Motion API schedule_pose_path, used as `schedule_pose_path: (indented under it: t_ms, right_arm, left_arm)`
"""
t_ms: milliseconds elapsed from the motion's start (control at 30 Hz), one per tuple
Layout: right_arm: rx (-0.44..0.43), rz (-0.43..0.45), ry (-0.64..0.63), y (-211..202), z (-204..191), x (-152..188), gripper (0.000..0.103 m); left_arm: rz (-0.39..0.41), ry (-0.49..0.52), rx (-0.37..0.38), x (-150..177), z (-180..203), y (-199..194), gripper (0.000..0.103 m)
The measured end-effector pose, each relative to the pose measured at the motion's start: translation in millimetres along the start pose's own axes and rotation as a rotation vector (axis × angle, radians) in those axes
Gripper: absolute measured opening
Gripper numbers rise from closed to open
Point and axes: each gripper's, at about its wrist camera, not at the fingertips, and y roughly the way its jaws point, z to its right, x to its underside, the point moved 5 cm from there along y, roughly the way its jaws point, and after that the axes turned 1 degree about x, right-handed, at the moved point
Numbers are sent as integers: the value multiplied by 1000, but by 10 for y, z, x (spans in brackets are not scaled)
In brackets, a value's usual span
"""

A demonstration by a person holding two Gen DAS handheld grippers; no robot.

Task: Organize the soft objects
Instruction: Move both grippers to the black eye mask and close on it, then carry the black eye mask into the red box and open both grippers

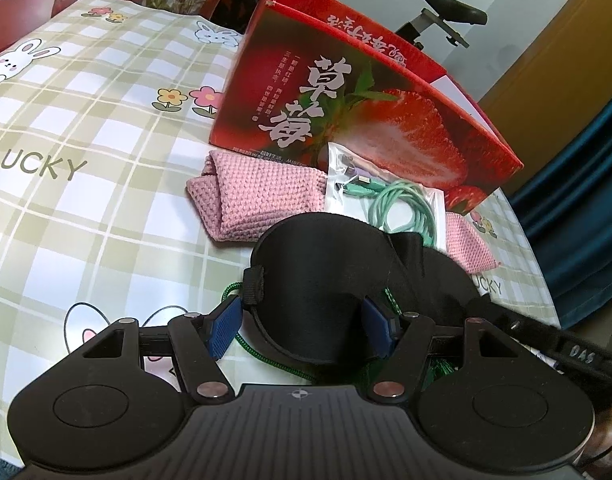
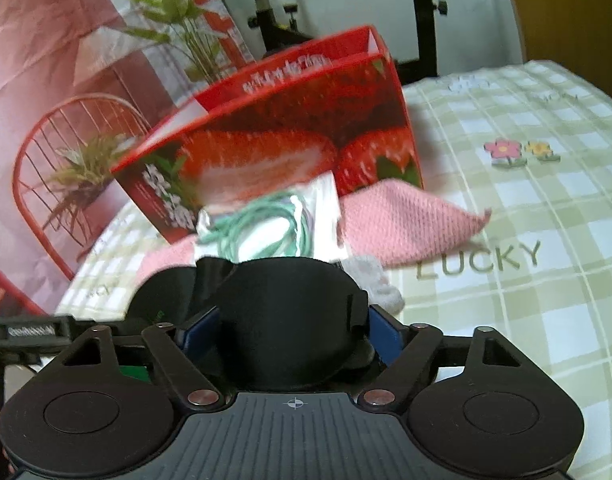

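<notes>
Black eye mask (image 1: 322, 280) sits pinched between both hand-held grippers, left (image 1: 301, 330) and right (image 2: 289, 332), one cup each; I judge this spreads it flat. It hangs over the tabletop (image 1: 85, 200), before the strawberry box (image 1: 366, 120).

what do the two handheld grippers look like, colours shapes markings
Both match: the left gripper and right gripper have matte black ribbed bodies with a small white crosshair mark, two round black discs at the sides, black linkage arms with silver rivets, and textured blue pads on the jaws.
</notes>
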Motion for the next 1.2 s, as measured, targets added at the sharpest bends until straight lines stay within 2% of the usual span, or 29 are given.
schedule_pose_path:
  t_ms: [133, 200, 400, 500, 767, 867, 933, 1033, 1200]
  right_arm:
    - [-11, 51, -27, -92, -68, -81, 62]
    - [-5, 74, -32, -128, -73, -115, 51]
    - [34, 95, -10, -156, 35, -154, 26]
    - [34, 91, -3, -150, 71, -130, 22]
    - [22, 77, -18, -112, 25, -112, 20]
    - [10, 84, -19, -132, 12, -136, 20]
    - [-12, 101, -28, -171, -16, -195, 18]
    - [-44, 127, -48, -230, -86, -301, 14]
    - [-99, 169, -105, -341, -273, -483, 11]
  left_arm:
    - [-3, 0, -2, -3, 5, 9, 68]
    - [-4, -2, -2, -4, 3, 7, 68]
    - [1, -29, 5, -15, -35, -8, 68]
    - [8, -78, 27, -29, -81, -30, 68]
    - [21, -160, 43, -103, -193, -10, 67]
    - [33, -153, 81, -148, -166, -49, 54]
    - [65, -123, 75, -196, -134, -132, 37]
    - [118, -73, 84, -297, -65, -282, 22]
    - [197, 26, 78, -438, 111, -524, 16]
